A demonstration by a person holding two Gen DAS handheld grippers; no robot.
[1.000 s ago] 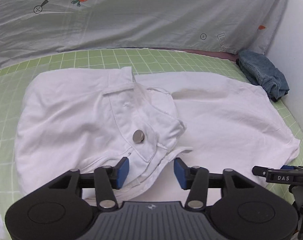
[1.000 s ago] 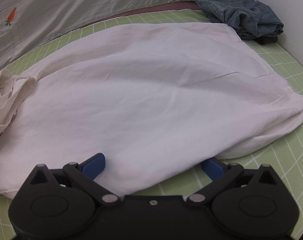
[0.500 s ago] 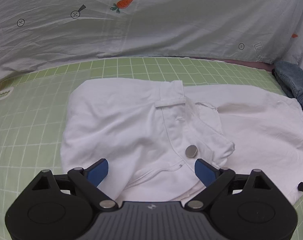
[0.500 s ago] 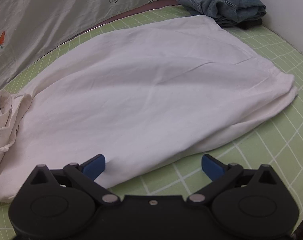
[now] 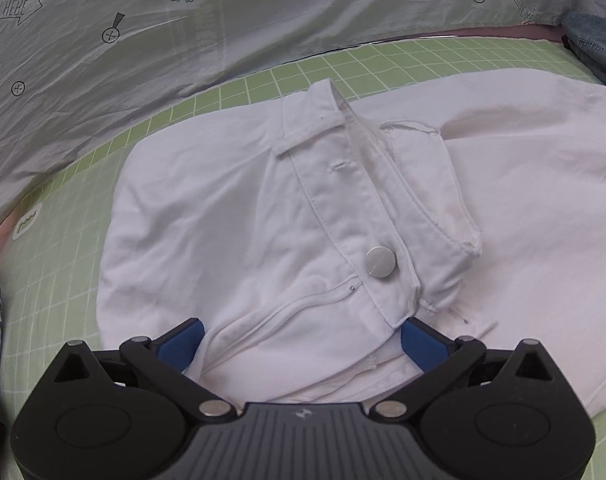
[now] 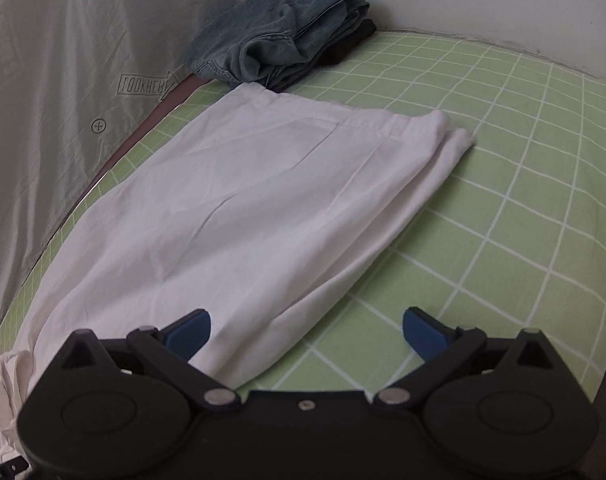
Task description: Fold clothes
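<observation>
Across the green checked bed sheet (image 6: 523, 168) the white trousers (image 5: 231, 216) lie folded lengthwise, waistband and metal button (image 5: 380, 262) right in front of the left gripper (image 5: 301, 340), legs running away from that button toward the heap of blue jeans (image 6: 279, 36) by the wall. That left gripper is opening, its blue pads apart on either side of the fly with nothing clamped, while the right gripper (image 6: 306, 330) hangs with jaws wide apart over the near edge of the legs, gripping nothing. Judging from this, the long axis runs from button to hems, so the right hand is nearer the hem end (image 6: 443, 128) for the next fold.
</observation>
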